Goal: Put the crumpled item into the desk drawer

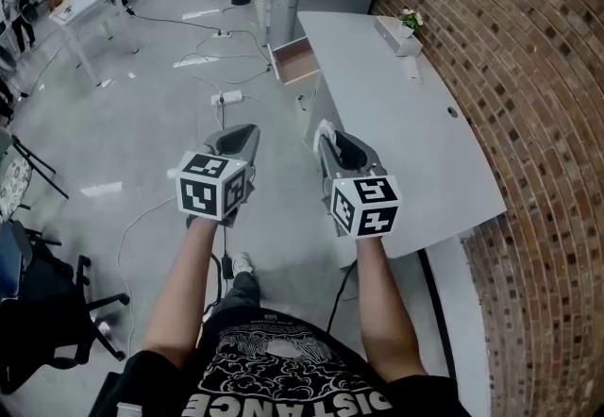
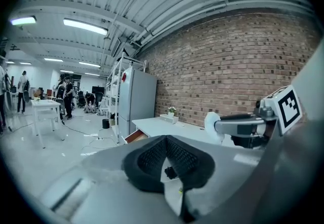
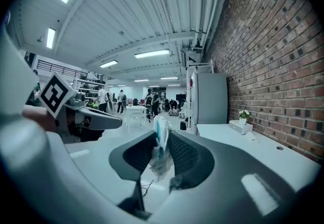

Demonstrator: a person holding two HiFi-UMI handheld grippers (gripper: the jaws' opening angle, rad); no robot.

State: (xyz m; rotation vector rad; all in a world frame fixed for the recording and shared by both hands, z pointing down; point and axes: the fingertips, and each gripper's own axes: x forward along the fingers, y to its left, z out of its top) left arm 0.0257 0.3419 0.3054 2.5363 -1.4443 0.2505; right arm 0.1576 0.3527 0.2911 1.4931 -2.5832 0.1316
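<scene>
Left tool first: its jaws are together with nothing between them, the dark pads meeting at the tip in the left gripper view, and it's held out over the grey floor. Down on that floor, ahead and to the left, lies a white power strip with cables trailing off it. That's one hazard if the walk forward takes a foot through them.

Moving right, there's the target, the desk drawer. It's pulled open at the far end of the bench with its wooden inside showing, well ahead of both tools. So this looks like the carry, with the drop not yet made.

Right tool now, and this is where the action is. Its jaws are clamped on the crumpled item, a white wad with a blue streak, paper or film, I can't say which. It pokes up past the pads and hangs ragged beneath them. From the left gripper view it shows as a pale puff at the tool's nose.

The wad sits just off the near edge of the bench, over open floor. It's light and loosely bunched, so I'd judge the pinch catches only part of it. A jolt could let it slide out onto the floor short of the drawer. If it's let go too high or too early, it could drift onto the bench top or past the drawer's front edge. It may also cling to a pad.

Far right, a small potted plant sits against the brick wall, clear of the route.
</scene>
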